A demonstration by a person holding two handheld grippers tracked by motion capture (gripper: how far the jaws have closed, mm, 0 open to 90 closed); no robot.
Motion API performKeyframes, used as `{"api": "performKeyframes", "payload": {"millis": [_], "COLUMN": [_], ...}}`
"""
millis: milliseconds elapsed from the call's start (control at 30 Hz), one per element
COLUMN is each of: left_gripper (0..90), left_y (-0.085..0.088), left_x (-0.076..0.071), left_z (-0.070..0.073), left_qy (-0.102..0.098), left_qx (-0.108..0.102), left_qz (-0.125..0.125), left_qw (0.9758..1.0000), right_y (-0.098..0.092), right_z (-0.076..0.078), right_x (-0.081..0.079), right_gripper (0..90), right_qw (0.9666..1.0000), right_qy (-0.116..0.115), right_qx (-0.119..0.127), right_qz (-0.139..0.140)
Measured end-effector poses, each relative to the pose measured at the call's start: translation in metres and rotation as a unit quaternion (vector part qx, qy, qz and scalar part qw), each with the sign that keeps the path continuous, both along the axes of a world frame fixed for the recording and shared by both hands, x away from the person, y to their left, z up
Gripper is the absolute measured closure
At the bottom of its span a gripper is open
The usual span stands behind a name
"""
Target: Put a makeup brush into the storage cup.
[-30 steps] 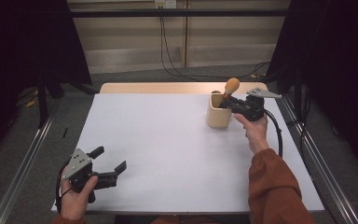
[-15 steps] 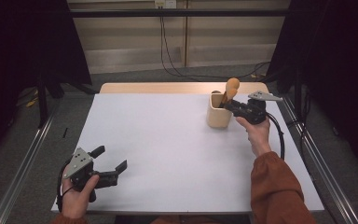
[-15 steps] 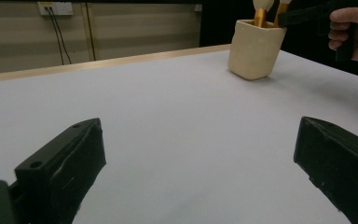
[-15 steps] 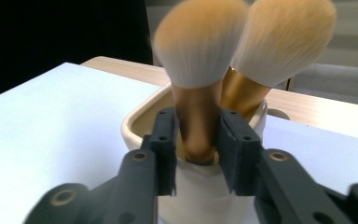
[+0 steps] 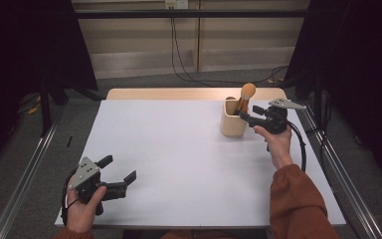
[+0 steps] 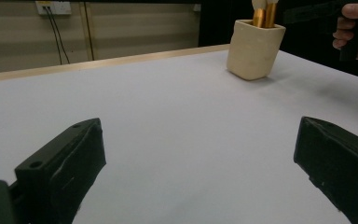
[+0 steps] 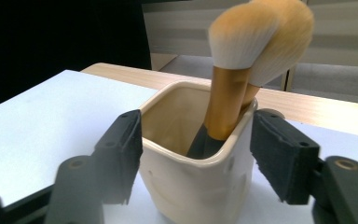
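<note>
**A:** How far along is the work looking?

**B:** Two makeup brushes with gold ferrules and soft tan bristle heads (image 7: pixel 256 42) are standing inside the cream ceramic cup with rounded corners (image 7: pixel 200 186), leaning toward its far right corner. I'm judging the placing step to be done, or nearly so. The cup is sitting on the white tabletop (image 5: pixel 179 149), toward the far right part of it, close to the pale wooden strip (image 5: pixel 179 93) along the far edge.

**A:** And what is the right gripper (image 7: pixel 196 144) doing?

**B:** It is sitting level with the cup's rim, its jaws standing about half open on either side of the cup. They have just been opening, and the brush handles are no longer pinched. The cup is between the black pads (image 7: pixel 123 149), and the pads are looking close to its walls, but I'm not seeing them pressing on it.

**A:** So nothing is being held?

**B:** Nothing, as far as I can tell. What is left seems to be drawing that gripper back clear of the cup.

**A:** And the left gripper (image 5: pixel 118 173)?

**B:** It is resting in the hand at the near left corner of the table, jaws spread wide over bare tabletop, gripping nothing, well apart from the cup.
</note>
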State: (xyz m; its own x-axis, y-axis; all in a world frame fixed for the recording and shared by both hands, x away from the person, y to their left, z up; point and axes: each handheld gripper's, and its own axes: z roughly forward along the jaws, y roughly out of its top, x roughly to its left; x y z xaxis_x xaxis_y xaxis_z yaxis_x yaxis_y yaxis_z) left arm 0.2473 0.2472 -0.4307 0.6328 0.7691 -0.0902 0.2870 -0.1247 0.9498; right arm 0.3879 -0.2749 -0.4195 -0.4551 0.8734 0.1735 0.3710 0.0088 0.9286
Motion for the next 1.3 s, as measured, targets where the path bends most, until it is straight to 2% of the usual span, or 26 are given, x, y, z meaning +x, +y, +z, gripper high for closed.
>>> {"api": "performKeyframes", "payload": {"millis": [200, 400, 533, 600, 933, 1200, 1300], "left_gripper": [2.0, 2.0, 2.0, 2.0, 2.0, 2.0, 2.0], "left_y": [0.001, 0.003, 0.002, 0.002, 0.002, 0.003, 0.003], "left_x": [-0.002, -0.004, -0.004, -0.005, -0.005, -0.005, -0.005], "left_z": [0.0, 0.001, 0.001, 0.001, 0.001, 0.001, 0.001], "left_qy": [-0.002, -0.003, -0.004, -0.004, -0.004, -0.005, -0.005], "left_qx": [-0.001, -0.003, -0.001, -0.001, -0.004, -0.002, -0.003], "left_qz": [-0.003, 0.001, -0.001, -0.001, 0.0, 0.002, 0.002], "left_qw": [1.0, 1.0, 1.0, 1.0, 1.0, 1.0, 1.0], "right_y": [0.003, 0.002, 0.003, 0.003, 0.0, -0.001, -0.003], "right_z": [0.003, 0.003, 0.003, 0.004, 0.002, 0.0, -0.002], "right_x": [-0.006, -0.009, -0.012, -0.015, -0.025, -0.039, -0.045], "right_gripper": [19.7, 9.8, 1.6, 1.3, 1.5, 1.7, 1.9], "right_qw": [1.0, 1.0, 1.0, 0.9999, 1.0, 0.9996, 0.9996], "right_qy": [0.003, 0.002, -0.003, -0.007, -0.005, -0.023, -0.022], "right_qx": [-0.004, 0.004, -0.002, 0.003, 0.0, -0.012, -0.008], "right_qz": [0.007, -0.001, 0.006, 0.011, 0.0, -0.01, -0.013]}}
